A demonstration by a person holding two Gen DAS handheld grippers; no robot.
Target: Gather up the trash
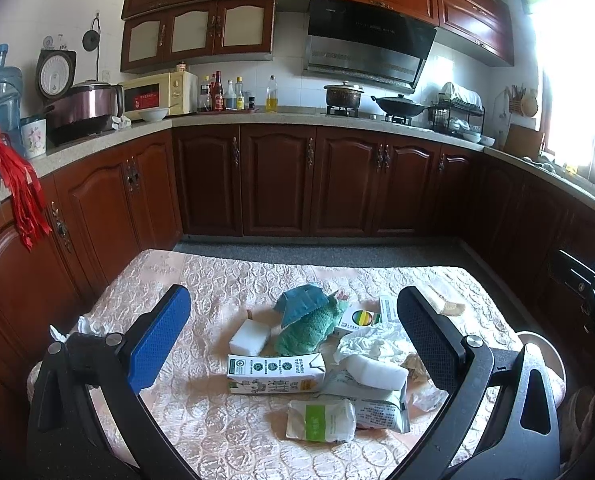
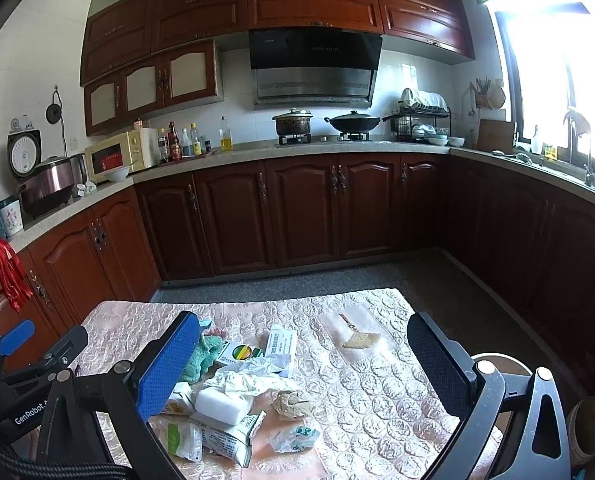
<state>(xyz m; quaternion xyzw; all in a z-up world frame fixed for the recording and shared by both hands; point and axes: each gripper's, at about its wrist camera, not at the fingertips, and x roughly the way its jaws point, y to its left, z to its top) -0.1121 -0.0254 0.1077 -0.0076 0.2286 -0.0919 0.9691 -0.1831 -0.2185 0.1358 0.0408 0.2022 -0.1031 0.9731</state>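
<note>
A heap of trash lies on the table with the pink embossed cloth (image 1: 217,288). In the left wrist view I see a milk carton (image 1: 275,372) on its side, white foam blocks (image 1: 249,336), a green rag (image 1: 309,330), crumpled white paper (image 1: 371,344) and a white-green pouch (image 1: 321,420). My left gripper (image 1: 293,344) is open and empty, hovering above the heap. My right gripper (image 2: 309,364) is open and empty, above the heap's right side, over crumpled paper (image 2: 249,384), a foam block (image 2: 223,404) and a brown wrapper (image 2: 291,402). The left gripper (image 2: 29,356) shows at the right wrist view's left edge.
A small straw hand brush (image 2: 357,338) lies on the cloth to the right of the heap. A round bin rim (image 2: 501,364) stands at the table's right edge. Dark wooden cabinets (image 1: 281,180) and a countertop with appliances surround the table.
</note>
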